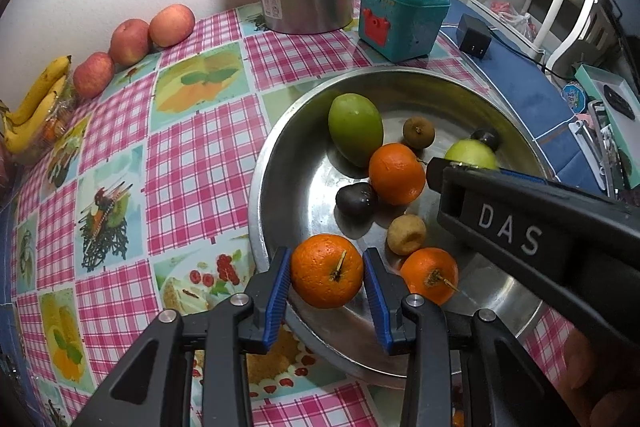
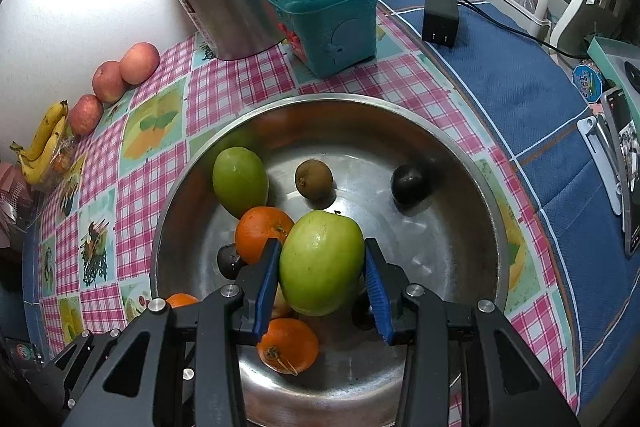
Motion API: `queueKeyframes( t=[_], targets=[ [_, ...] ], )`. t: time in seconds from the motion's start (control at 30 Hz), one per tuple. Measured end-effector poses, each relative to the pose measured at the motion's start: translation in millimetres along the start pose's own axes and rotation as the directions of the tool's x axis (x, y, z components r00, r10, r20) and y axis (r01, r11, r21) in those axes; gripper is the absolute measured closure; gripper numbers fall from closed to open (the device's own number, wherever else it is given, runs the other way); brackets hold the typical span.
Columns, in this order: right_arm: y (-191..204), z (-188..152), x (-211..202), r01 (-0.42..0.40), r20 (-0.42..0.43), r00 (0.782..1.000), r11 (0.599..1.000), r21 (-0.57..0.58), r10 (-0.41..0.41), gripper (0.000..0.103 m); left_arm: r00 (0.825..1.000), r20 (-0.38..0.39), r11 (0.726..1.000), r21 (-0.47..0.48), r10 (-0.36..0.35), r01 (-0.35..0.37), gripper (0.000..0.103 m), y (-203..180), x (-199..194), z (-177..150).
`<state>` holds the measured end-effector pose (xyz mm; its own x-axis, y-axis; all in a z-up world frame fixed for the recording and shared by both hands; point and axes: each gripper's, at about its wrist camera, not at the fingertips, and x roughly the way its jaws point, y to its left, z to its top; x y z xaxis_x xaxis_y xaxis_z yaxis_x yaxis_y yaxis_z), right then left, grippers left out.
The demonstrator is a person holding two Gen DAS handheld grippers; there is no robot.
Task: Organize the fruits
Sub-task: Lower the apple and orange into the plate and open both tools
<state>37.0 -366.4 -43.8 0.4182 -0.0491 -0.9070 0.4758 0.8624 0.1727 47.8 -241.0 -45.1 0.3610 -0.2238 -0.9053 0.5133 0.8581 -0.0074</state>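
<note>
— Left hand-held gripper (image 1: 327, 277)?
— Clamping an orange (image 1: 326, 270) between both blue pads, over the near rim of the steel basin (image 1: 276, 163).
— Right hand-held gripper (image 2: 320, 269)?
— Squeezing a green apple (image 2: 320, 261), inside the same basin.
— Lying around them?
— Resting in the basin: a green mango (image 2: 239, 179), two more oranges, two dark plums, a brown kiwi (image 2: 313, 179).
— Farther out?
— Sitting on the checked desk (image 1: 192, 163): three red apples (image 1: 130, 41) in a row beside bananas (image 1: 36, 107), near the wall.

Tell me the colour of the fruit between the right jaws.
Green fruit, best in the right wrist view.
</note>
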Motion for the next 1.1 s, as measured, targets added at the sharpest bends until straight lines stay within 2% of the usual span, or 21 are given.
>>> queueKeyframes(
  t=[0.17,0.27,0.43,0.5,0.6,0.7,0.77,0.9,1.1],
  targets=[
    [0.0,2.3,-5.2,-0.003,0.016,1.000,1.000,-0.005,0.004,0.060,1.000,0.010,1.000,0.003,-0.003,0.003,0.052,-1.9,-3.6,0.8],
    [1.0,3.9,-11.5,-0.006,0.032,0.999,1.000,-0.009,0.006,0.059,1.000,0.018,1.000,-0.010,0.006,-0.006,0.052,1.3,-7.1,2.2],
    [0.0,6.6,-23.7,-0.009,0.057,0.998,1.000,-0.002,0.009,0.060,1.000,0.021,0.998,-0.060,0.008,-0.006,0.050,13.4,-12.6,4.5],
    [-0.1,7.6,-27.5,-0.009,0.064,0.998,1.000,0.002,0.009,0.060,1.000,0.020,0.996,-0.093,0.008,-0.006,0.044,21.0,-14.5,5.1],
    [0.5,8.4,-31.1,-0.009,0.067,0.998,1.000,-0.001,0.009,0.060,1.000,0.012,0.988,-0.153,0.021,-0.019,0.042,36.2,-17.0,5.3],
    [1.6,7.9,-31.3,-0.006,0.063,0.998,1.000,-0.007,0.007,0.060,0.998,-0.004,0.973,-0.220,0.069,-0.068,0.029,55.6,-18.0,4.4],
    [3.2,7.3,-31.5,-0.003,0.059,0.998,1.000,-0.015,0.004,0.060,0.996,-0.015,0.960,-0.263,0.094,-0.094,0.029,70.3,-18.2,3.0],
    [8.9,5.2,-31.0,0.002,0.052,0.999,0.999,-0.038,0.000,0.060,0.990,-0.039,0.929,-0.341,0.136,-0.141,0.020,96.0,-18.3,-0.8],
    [26.6,-0.2,-27.6,0.005,0.036,0.999,0.995,-0.098,-0.002,0.060,0.967,-0.066,0.885,-0.393,0.245,-0.251,0.019,124.2,-20.8,-5.5]
  ],
)
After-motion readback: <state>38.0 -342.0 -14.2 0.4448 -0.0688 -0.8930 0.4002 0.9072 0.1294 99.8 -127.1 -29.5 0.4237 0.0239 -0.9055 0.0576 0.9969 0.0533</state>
